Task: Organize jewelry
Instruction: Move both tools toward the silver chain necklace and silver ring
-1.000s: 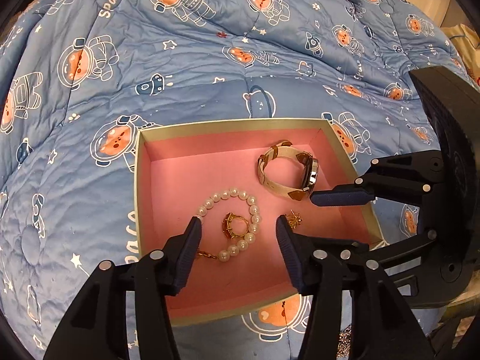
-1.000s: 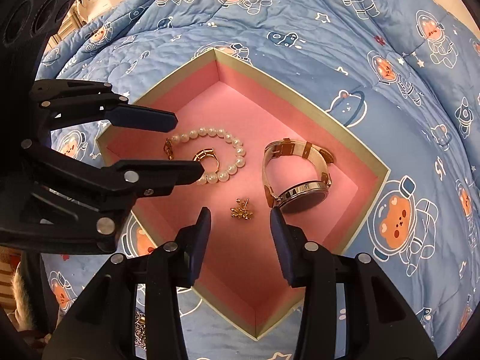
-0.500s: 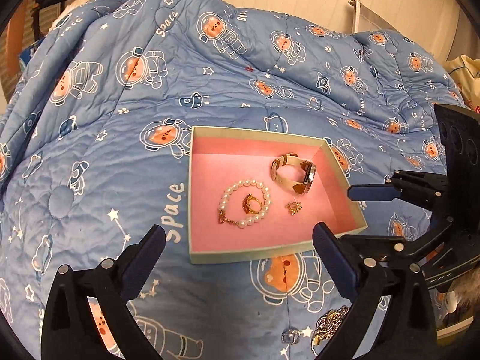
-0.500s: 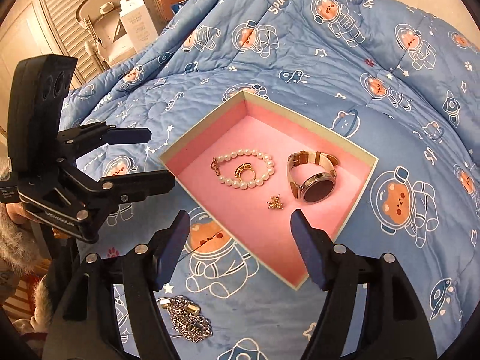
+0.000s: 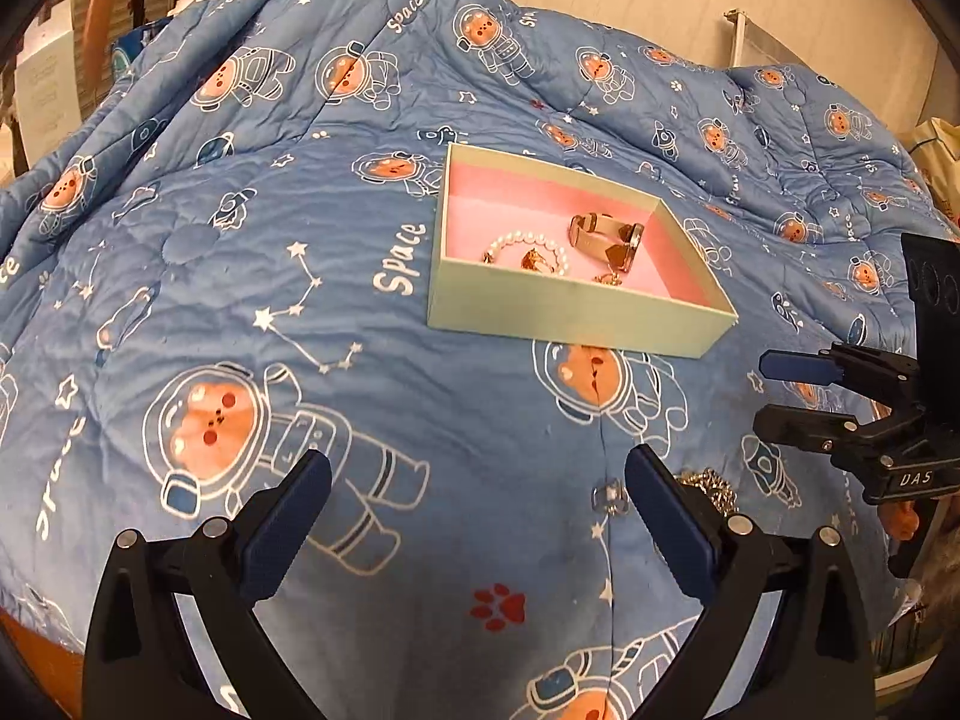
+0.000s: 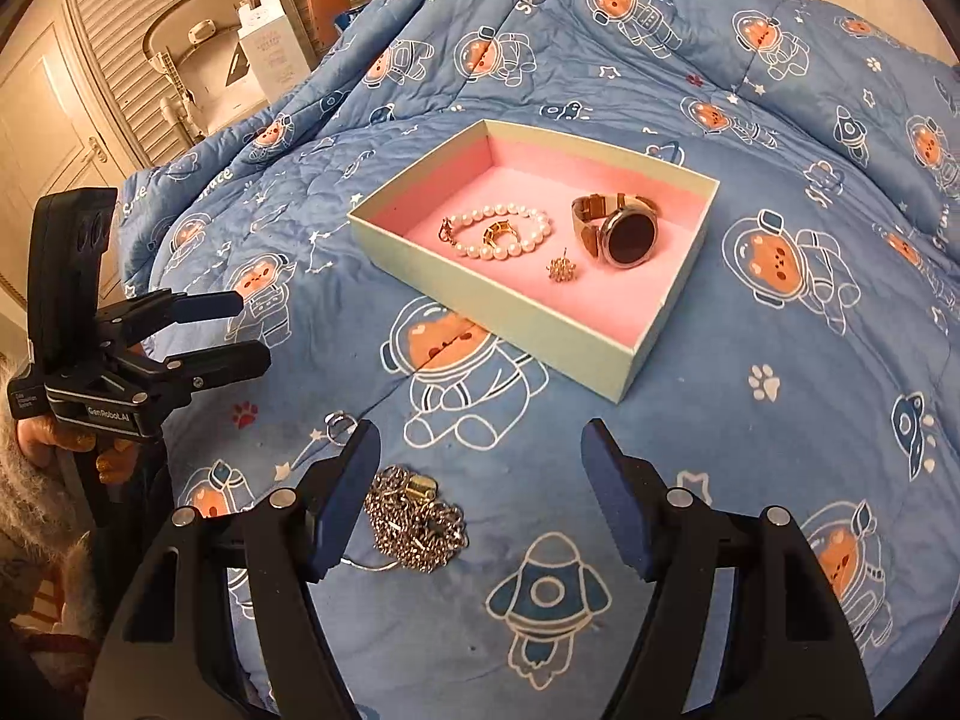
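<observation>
Left gripper (image 5: 477, 519): jaws spread wide, just been opening, nothing between the pads, only quilt under them. Right gripper (image 6: 480, 498): also released, jaws partly apart and just been opening, empty. Its left finger (image 6: 345, 501) sits just beside the silver chain pile (image 6: 414, 519); contact hard to judge from the right wrist view, looks apart.

Chain lies loose on the quilt (image 5: 252, 276), outside the box, near the front edge. Small clear ring (image 6: 337, 423) on the quilt just up-left of the chain; same item likely the one at the seam in the left wrist view, too small to be sure.

Box (image 6: 480, 294): pale green outside, pink lining, open top, resting on the quilt well beyond both grippers. Inside, 4 items:
- pearl bracelet (image 6: 510, 231), left part of the floor
- gold ring (image 6: 498, 234) lying within the bracelet loop
- watch (image 6: 624, 234) with tan strap, dark face up-tilted, right of the bracelet
- small gold earring (image 6: 561, 270) near the front wall, between bracelet and watch

Surface: blue quilt with astronaut-bear print, rumpled toward the back. Room: louvred doors (image 6: 120, 6) and a white carton (image 6: 270, 54) behind the bed on the left, plain wall at the far side.
</observation>
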The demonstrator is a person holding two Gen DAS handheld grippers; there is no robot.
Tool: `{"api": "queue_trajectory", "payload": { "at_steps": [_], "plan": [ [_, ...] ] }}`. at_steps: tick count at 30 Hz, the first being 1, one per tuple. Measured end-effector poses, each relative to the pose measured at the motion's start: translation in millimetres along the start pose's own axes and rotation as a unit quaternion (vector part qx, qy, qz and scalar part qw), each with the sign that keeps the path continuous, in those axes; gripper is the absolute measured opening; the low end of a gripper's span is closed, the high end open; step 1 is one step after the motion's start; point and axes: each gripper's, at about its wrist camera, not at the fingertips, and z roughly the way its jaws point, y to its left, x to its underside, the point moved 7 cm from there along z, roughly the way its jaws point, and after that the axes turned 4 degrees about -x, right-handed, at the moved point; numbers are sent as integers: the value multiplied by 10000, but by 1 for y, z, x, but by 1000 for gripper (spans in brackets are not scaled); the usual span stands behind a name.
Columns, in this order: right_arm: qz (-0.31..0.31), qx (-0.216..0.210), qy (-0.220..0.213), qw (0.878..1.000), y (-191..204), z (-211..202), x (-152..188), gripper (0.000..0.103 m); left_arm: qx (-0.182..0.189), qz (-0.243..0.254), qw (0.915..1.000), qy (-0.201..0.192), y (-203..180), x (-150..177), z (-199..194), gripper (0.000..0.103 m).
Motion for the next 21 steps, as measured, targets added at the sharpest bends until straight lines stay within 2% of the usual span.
{"api": "queue_trajectory", "payload": {
  "at_steps": [9, 12, 14, 16, 18, 21],
  "plan": [
    [9, 146, -60, 9999, 15, 0, 31, 68, -221, 291, 9993, -119, -21, 34, -8, 94],
    [-63, 143, 2, 9999, 22, 2, 41, 62, -212, 297, 9992, -146, -25, 39, -10, 89],
    [-111, 99, 41, 9999, 26, 2, 46, 62, -141, 266, 9994, -144, -28, 43, -10, 80],
    [-100, 80, 87, 9999, 27, 4, 51, 61, -89, 241, 9996, -107, -31, 46, -9, 79],
    [-70, 68, 133, 9999, 26, 7, 55, 53, -23, 248, 9996, -109, -35, 48, -9, 74],
    [-52, 94, 168, 9998, 24, 11, 57, 52, -33, 359, 9993, -94, -41, 49, -6, 70]
  ]
}}
